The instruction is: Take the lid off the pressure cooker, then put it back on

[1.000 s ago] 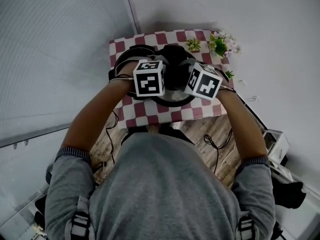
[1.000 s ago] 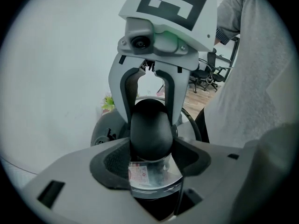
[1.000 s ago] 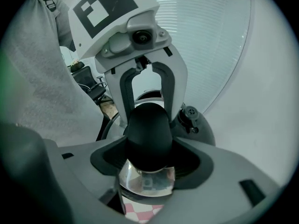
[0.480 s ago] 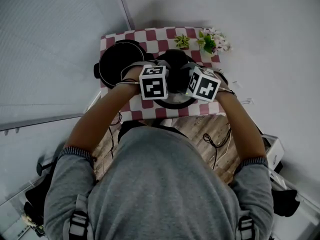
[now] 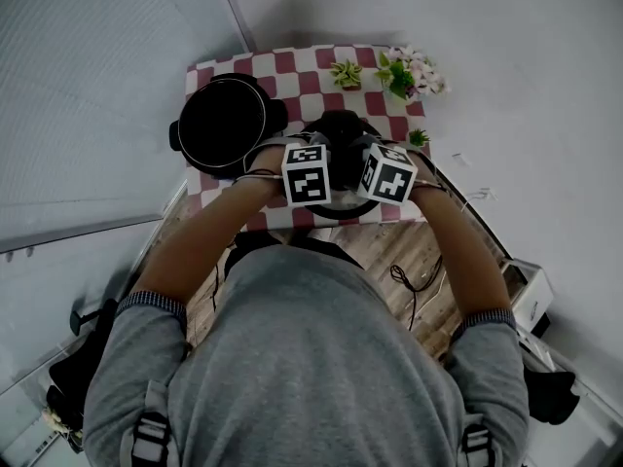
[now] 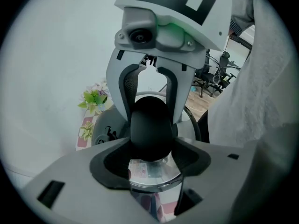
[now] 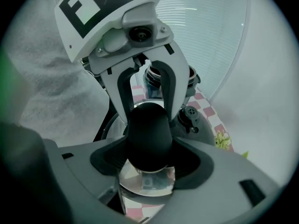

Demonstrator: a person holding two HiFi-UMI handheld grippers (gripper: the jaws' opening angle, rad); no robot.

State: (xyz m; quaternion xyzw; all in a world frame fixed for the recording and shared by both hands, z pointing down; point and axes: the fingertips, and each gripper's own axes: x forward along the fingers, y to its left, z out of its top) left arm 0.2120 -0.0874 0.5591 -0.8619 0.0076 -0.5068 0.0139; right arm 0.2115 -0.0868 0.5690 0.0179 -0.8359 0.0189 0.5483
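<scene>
So the left gripper point(image 6: 150, 149) and right gripper point(image 7: 148, 149) face each other, each with its jaws clamped tight on the black knob point(image 6: 149, 124) of the pressure cooker lid point(image 6: 152, 174). The lid's off the open pot point(image 5: 222, 125), just to its right over the checkered table point(image 5: 321, 66). Can't tell if it's touching the cloth.

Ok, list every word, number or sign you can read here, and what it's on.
Nothing here can be read as text.
Sticker on the lid: print too blurred to read.
Left cube and right cube: black-and-white square marker patterns, no words.
</scene>
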